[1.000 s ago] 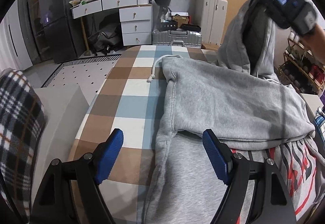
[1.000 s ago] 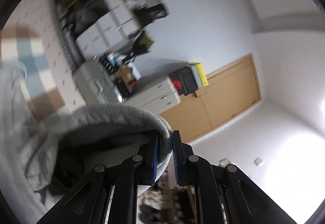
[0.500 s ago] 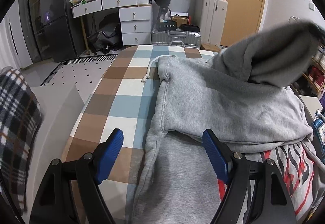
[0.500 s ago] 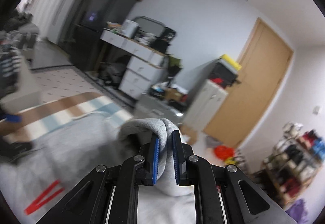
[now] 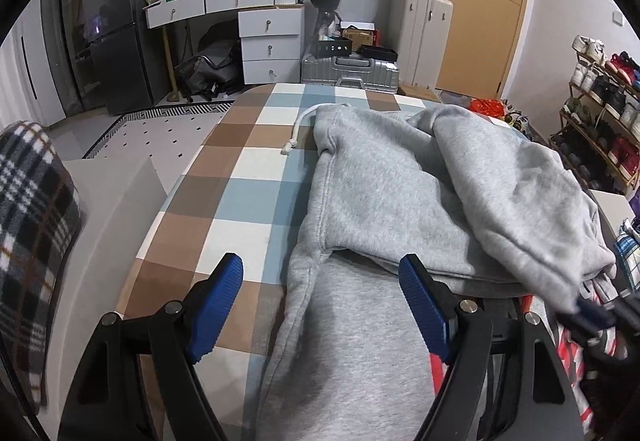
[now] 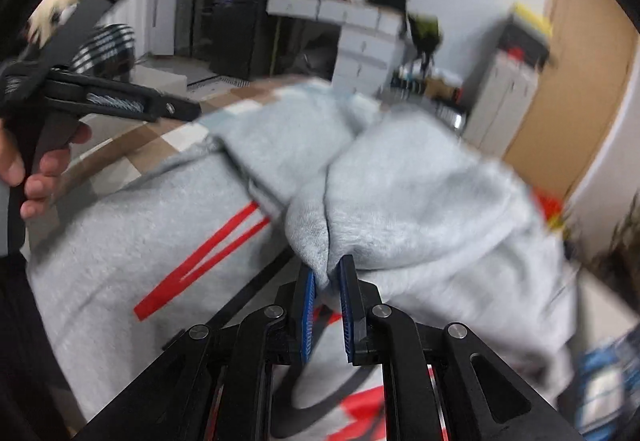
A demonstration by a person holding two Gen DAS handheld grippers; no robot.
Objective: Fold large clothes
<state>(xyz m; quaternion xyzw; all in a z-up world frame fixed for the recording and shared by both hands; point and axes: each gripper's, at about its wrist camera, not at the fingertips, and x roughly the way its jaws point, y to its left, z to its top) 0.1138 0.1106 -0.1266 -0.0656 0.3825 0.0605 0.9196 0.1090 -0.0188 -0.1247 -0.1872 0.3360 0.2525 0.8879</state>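
Observation:
A large grey hoodie [image 5: 384,193] with red print lies on the checked table [image 5: 240,169]. Its white drawstring [image 5: 298,129] trails onto the cloth at the far end. My left gripper [image 5: 320,277] hovers open over the hoodie's left edge, with fabric below its blue pads but nothing pinched. My right gripper [image 6: 327,281] is shut on a bunched fold of the grey hoodie [image 6: 400,201], a sleeve or the hood, and holds it low over the garment's body. In the left wrist view that gripper [image 5: 592,315] shows at the right edge under the draped fold.
A plaid blanket [image 5: 28,233] sits at the left beside the table. Beyond the table stand a white drawer desk [image 5: 268,33], a dark fridge [image 5: 108,21], suitcases [image 5: 352,69] and a shoe rack [image 5: 600,109]. In the right wrist view a hand [image 6: 36,169] grips the left gripper's handle.
My right gripper swung down from high above the far right and carried the grey fold across the hoodie toward the near right. The left gripper kept still and open.

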